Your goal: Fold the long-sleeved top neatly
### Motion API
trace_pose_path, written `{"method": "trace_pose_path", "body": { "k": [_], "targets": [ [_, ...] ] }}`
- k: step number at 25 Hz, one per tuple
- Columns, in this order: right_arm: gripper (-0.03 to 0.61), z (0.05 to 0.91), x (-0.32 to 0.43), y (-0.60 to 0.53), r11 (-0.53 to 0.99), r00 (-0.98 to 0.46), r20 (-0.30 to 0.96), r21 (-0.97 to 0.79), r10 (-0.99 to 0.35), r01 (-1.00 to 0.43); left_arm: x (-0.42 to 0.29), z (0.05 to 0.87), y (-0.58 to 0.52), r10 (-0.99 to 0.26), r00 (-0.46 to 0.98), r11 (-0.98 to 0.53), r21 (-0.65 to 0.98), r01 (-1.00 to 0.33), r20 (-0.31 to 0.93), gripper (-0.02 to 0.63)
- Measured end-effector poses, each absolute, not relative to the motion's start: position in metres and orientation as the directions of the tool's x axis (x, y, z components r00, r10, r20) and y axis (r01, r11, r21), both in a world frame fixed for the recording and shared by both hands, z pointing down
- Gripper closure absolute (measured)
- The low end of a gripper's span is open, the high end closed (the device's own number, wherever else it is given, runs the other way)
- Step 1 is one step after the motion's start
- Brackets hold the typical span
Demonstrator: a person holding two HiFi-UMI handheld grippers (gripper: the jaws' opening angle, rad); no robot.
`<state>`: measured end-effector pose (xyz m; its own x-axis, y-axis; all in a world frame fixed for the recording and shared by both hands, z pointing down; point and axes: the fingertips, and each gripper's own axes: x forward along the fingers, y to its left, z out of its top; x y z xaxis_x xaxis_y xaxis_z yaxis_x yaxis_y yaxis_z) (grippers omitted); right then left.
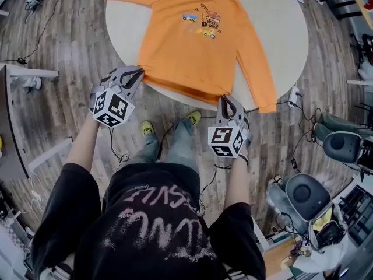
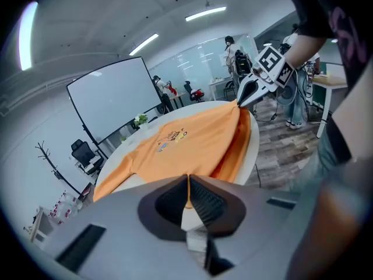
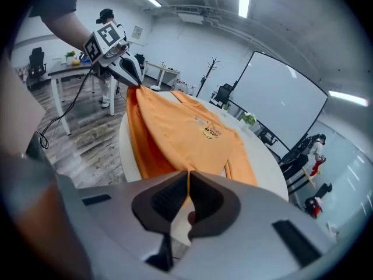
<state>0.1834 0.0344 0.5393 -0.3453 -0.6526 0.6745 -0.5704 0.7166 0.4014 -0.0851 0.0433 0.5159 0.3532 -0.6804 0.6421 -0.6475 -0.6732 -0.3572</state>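
An orange long-sleeved top (image 1: 198,37) with a printed front lies face up on a round white table (image 1: 288,31), its hem hanging over the near edge. My left gripper (image 1: 137,72) is shut on the hem's left corner, and in the left gripper view the orange cloth (image 2: 186,142) runs into its closed jaws (image 2: 187,178). At the hem's right corner, my right gripper (image 1: 225,100) is shut on the fabric too; the right gripper view shows the top (image 3: 180,133) pinched between its pads (image 3: 187,174). The hem is lifted slightly off the table edge between the two.
The right sleeve (image 1: 262,80) hangs over the table's right edge. Black office chairs (image 1: 344,146) and cables stand on the wooden floor at the right, a desk (image 1: 14,127) at the left. My yellow shoes (image 1: 147,127) are under the near table edge.
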Motion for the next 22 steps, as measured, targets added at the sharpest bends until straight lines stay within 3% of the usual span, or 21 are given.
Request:
{"method": "trace_pose_path", "body": {
  "k": [8, 11, 22],
  "targets": [
    [0.560, 0.576, 0.182, 0.067, 0.742, -0.371, 0.759, 0.213, -0.535, -0.635, -0.096, 0.558, 0.076, -0.598, 0.372, -0.714, -0.261, -0.650, 0.710, 0.594],
    [0.545, 0.597, 0.183, 0.084, 0.782, -0.348, 0.803, 0.218, -0.484, -0.584, -0.099, 0.589, 0.093, -0.519, 0.346, -0.764, -0.243, -0.598, 0.782, 0.594],
    [0.548, 0.611, 0.189, 0.092, 0.801, -0.328, 0.826, 0.223, -0.458, -0.556, -0.108, 0.626, 0.102, -0.458, 0.324, -0.771, -0.189, -0.608, 0.828, 0.592]
  ]
}}
